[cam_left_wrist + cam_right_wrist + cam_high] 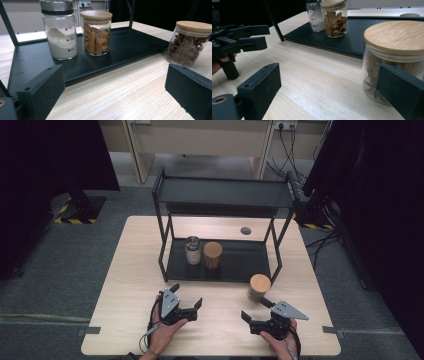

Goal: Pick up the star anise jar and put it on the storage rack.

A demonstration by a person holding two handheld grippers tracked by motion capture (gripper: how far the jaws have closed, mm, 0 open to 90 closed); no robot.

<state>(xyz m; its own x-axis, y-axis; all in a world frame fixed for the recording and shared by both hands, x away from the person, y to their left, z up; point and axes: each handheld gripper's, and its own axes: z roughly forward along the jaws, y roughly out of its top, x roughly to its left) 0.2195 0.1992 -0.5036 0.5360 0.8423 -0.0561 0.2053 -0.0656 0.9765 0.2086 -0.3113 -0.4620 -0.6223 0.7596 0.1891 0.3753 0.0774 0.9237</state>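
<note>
Star anise jar: on table, outside rack tray (two jars already inside). Right gripper spread beside it, not gripping; left gripper spread, idle.

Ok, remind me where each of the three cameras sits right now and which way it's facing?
High view: above the person's side, looking forward and down on the table and black rack; both hands, left gripper and right gripper show.
Left gripper view: low over the table, between its own open jaws, facing the powder jar, pasta jar and star anise jar.
Right gripper view: low, jaws open, star anise jar close by its right jaw; left gripper at far left.
Shared: all three jars.
</note>
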